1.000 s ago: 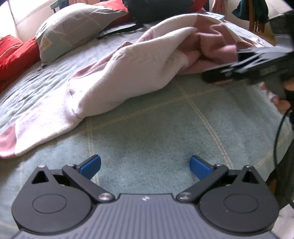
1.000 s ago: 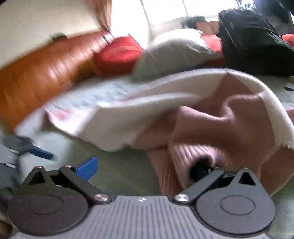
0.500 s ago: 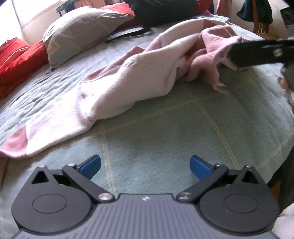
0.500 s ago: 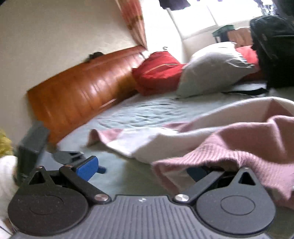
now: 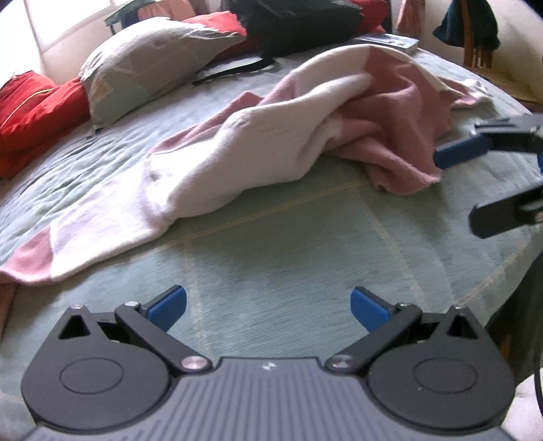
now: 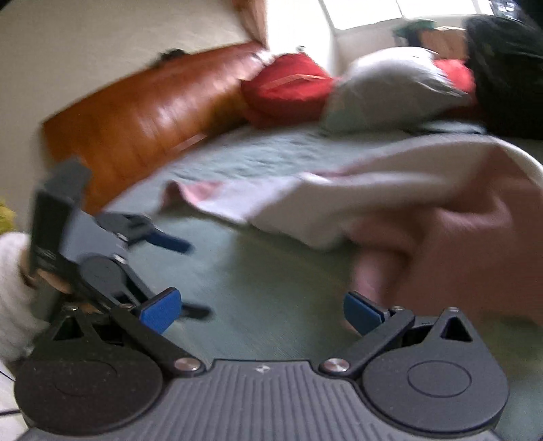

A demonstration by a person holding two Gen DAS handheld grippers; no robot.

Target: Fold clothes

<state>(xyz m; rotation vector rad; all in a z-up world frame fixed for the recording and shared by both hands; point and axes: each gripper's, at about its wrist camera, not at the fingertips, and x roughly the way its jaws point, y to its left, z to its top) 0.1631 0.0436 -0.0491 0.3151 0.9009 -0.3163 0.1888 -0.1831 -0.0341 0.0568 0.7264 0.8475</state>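
A pink and white knitted garment [image 5: 258, 149] lies crumpled across the green bedspread [image 5: 271, 257], one sleeve stretched out to the left. My left gripper [image 5: 268, 303] hovers open over bare bedspread, short of the garment, nothing between its blue pads. In the left wrist view the right gripper [image 5: 475, 176] shows at the right edge, open, just beside the pink bunched end. The blurred right wrist view has my right gripper [image 6: 259, 310] open and empty, the pink fabric [image 6: 468, 251] just ahead to the right, and the left gripper [image 6: 169, 268] at the left.
A grey pillow [image 5: 152, 64], red cushions [image 5: 30, 108] and a black bag [image 5: 298, 23] lie at the far side of the bed. A wooden headboard [image 6: 142, 112] runs along the wall. The bed edge drops off at the right [image 5: 516, 291].
My right gripper let go of the pink fabric and opened; the garment's pink end dropped onto the bedspread. The left gripper stayed open, drifting slightly.
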